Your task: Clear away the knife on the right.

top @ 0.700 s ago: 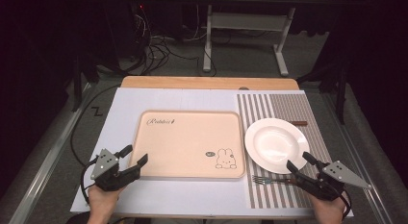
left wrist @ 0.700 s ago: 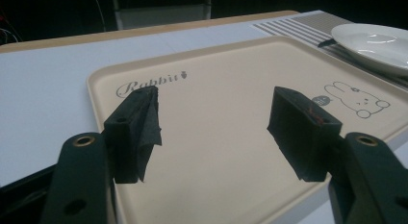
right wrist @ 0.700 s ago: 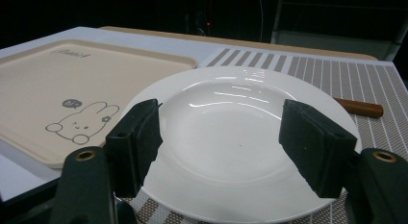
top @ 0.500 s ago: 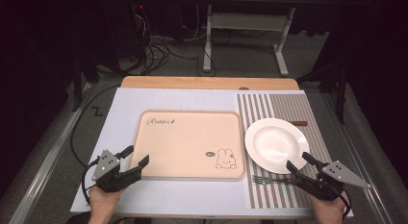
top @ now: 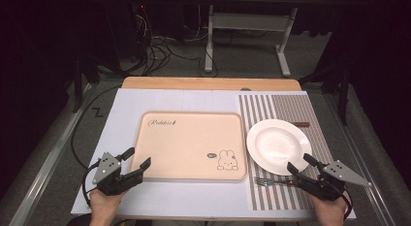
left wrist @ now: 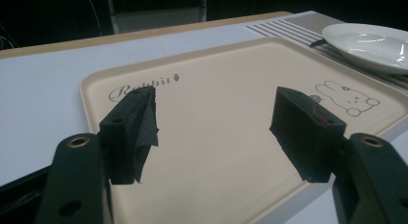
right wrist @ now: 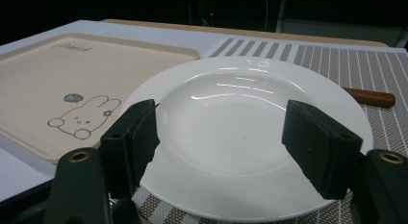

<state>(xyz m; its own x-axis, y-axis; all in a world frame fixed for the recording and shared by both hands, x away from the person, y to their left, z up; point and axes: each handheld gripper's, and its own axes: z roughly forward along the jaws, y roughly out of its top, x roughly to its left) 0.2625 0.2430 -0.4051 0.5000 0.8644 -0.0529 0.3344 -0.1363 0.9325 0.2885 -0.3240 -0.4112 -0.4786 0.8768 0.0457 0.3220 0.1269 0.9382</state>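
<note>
A beige tray (top: 189, 143) with a rabbit drawing lies in the middle of the white table; it also fills the left gripper view as the tray (left wrist: 226, 113). A white plate (top: 277, 146) rests on the striped placemat to its right. My left gripper (top: 137, 159) hovers at the tray's near left corner, jaws open and empty. My right gripper (top: 301, 164) sits at the plate's near edge, open, with the plate (right wrist: 250, 132) seen between its jaws, untouched. A fork (top: 271, 182) lies on the mat just in front of the plate.
The striped placemat (top: 291, 109) covers the table's right part. A brown handle (top: 302, 123) pokes out from behind the plate. A wooden strip (top: 208, 83) runs along the far edge. Cables and a metal stand are on the floor beyond.
</note>
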